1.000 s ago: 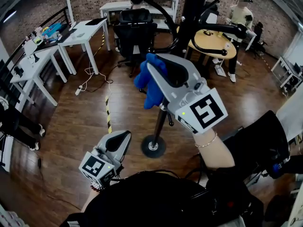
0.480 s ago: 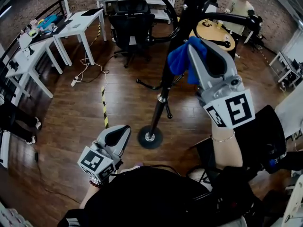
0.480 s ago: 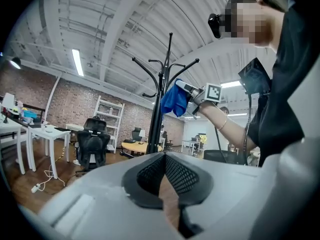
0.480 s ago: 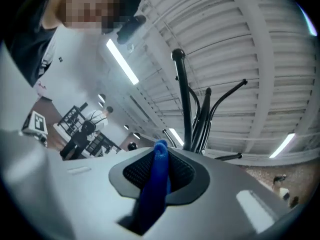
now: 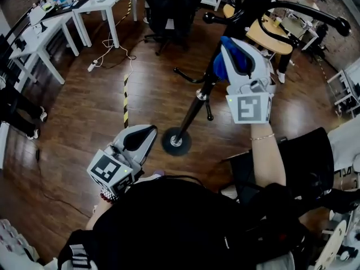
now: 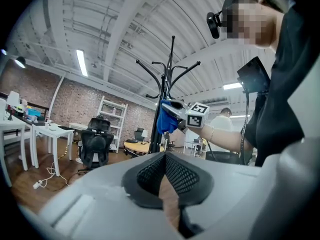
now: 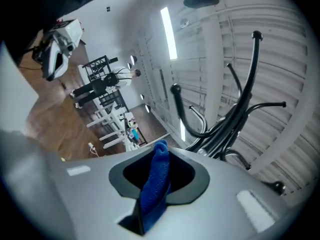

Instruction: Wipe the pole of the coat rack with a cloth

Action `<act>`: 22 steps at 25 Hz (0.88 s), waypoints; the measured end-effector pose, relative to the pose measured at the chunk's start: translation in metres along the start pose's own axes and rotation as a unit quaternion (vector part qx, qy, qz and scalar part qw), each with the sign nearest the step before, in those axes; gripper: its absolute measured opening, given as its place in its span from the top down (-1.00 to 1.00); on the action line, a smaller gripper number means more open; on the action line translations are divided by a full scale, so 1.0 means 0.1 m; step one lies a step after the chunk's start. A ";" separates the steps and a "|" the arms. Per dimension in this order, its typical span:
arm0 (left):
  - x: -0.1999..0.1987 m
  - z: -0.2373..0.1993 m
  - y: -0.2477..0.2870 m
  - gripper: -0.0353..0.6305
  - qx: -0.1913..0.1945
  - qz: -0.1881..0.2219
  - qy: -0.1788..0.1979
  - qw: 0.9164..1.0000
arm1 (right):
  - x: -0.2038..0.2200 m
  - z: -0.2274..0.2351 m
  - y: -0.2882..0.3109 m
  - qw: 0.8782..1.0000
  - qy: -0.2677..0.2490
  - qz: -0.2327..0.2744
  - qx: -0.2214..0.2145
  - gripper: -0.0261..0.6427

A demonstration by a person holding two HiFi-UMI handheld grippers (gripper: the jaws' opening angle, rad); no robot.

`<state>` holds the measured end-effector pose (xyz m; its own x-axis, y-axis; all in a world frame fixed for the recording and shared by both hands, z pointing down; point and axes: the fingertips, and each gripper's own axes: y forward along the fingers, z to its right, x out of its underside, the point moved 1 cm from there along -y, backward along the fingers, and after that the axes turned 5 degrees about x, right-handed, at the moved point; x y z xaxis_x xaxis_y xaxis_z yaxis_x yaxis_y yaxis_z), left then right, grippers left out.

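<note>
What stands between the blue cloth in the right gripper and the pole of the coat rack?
Nothing visible does. The right gripper is shut on the blue cloth, and the cloth is right beside the pole, seemingly against it.

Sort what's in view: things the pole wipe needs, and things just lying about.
In the job: cloth, clamped in the right gripper; pole of the coat rack.
Lying about: left gripper, empty and held low; office chair; white tables; round table; floor cable.
</note>
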<state>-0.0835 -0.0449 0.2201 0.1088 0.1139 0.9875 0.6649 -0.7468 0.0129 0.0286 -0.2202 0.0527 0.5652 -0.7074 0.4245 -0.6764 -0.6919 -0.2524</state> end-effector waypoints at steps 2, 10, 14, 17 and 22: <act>-0.03 0.00 0.01 0.88 -0.003 0.001 0.006 1.000 | 0.17 -0.25 -0.03 1.000 0.002 -0.013 -0.024 0.72; -0.04 0.09 -0.18 0.88 -0.009 -0.005 -0.008 1.000 | 0.72 -1.46 -0.36 0.984 0.060 -0.103 -0.133 0.72; 0.11 0.12 -0.24 0.88 -0.010 -0.025 -0.004 1.000 | 1.00 -1.89 -0.62 0.958 0.151 -0.169 -0.178 0.72; 0.16 0.19 -0.19 0.88 -0.004 -0.029 -0.006 1.000 | 1.13 -1.89 -0.76 0.939 0.198 -0.202 -0.195 0.72; 0.14 0.27 -0.07 0.88 0.013 -0.032 -0.007 0.999 | 1.01 -1.88 -0.95 0.912 0.261 -0.187 -0.257 0.73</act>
<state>-0.0670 -0.0208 0.2296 0.0760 0.1707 0.9824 0.6899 -0.7203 0.0718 0.0609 -0.1992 0.2833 0.5906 -0.1789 0.7869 -0.6902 -0.6171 0.3778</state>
